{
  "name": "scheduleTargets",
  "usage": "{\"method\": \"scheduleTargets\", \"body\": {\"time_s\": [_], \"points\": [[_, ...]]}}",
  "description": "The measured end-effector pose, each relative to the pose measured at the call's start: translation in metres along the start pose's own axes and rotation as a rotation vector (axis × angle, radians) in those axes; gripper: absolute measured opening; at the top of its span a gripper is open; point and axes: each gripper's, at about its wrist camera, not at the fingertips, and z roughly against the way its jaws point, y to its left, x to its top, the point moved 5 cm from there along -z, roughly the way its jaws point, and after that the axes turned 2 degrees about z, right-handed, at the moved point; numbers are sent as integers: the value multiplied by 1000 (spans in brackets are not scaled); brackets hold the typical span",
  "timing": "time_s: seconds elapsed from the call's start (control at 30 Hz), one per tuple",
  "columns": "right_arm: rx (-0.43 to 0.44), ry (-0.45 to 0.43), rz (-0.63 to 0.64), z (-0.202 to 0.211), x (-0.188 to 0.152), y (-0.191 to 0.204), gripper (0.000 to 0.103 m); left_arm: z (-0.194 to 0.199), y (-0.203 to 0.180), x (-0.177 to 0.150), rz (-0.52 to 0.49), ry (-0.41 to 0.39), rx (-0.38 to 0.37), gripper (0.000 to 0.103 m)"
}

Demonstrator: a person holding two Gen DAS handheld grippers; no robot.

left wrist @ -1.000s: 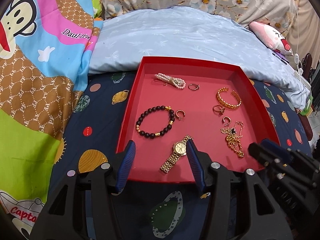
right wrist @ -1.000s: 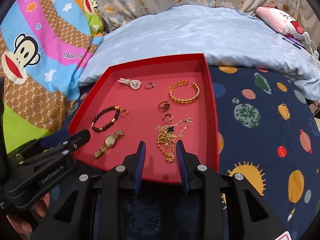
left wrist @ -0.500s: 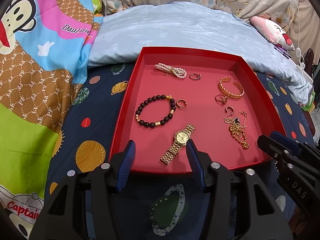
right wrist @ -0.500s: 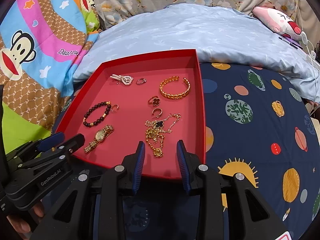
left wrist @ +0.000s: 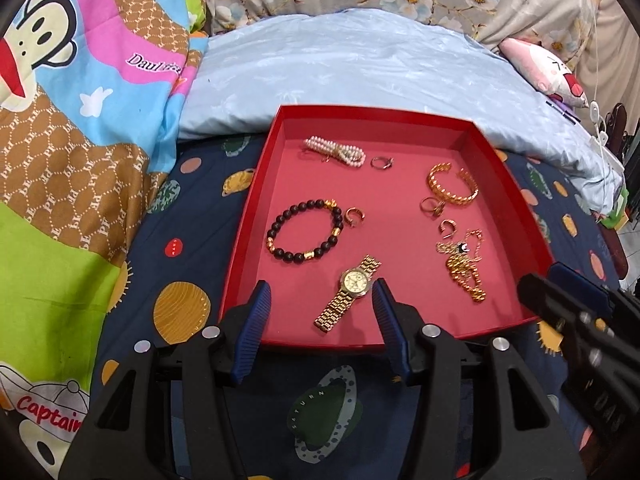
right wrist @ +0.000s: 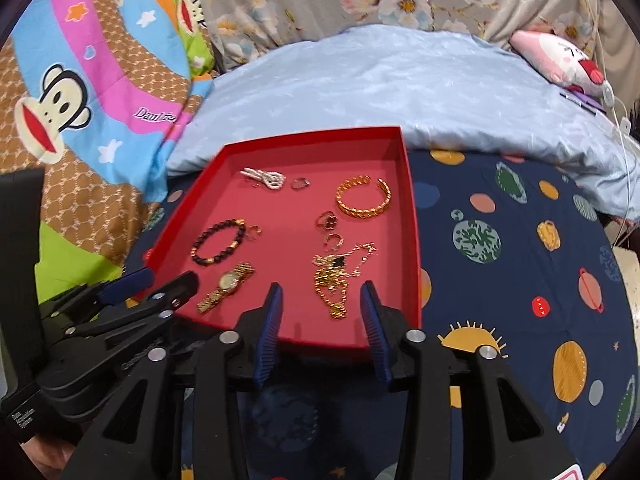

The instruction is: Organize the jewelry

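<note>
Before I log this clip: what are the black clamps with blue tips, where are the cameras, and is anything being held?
Those are two-finger tools a person holds, one per hand, each with a fisheye camera looking along its fingers. The left hand-held gripper and right hand-held gripper are both open and hold nothing. They hover at the near edge of a red tray on a planet-print bedsheet. In the tray lie a gold watch, dark bead bracelet, gold chain, gold bangle, pearl strand and small rings.

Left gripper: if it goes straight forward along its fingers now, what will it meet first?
Most likely the gold watch. It lies in the red tray just ahead of the open left gripper, between the two fingertips in this view. Height above the tray is unclear.
</note>
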Motion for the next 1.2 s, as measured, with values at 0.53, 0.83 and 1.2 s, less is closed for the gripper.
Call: {"method": "scheduleTargets", "body": {"time_s": [0.53,0.83,1.2], "points": [[-100,-52,9,48,-13,9,66,50,0,-9,-7,-62,67,67],[-150,-60,6,65,-20,8,79,66,3,-18,-14,-76,100,77],[-161,-71,11,80,-26,14,81,83,6,-26,-19,-88,123,78]]}}
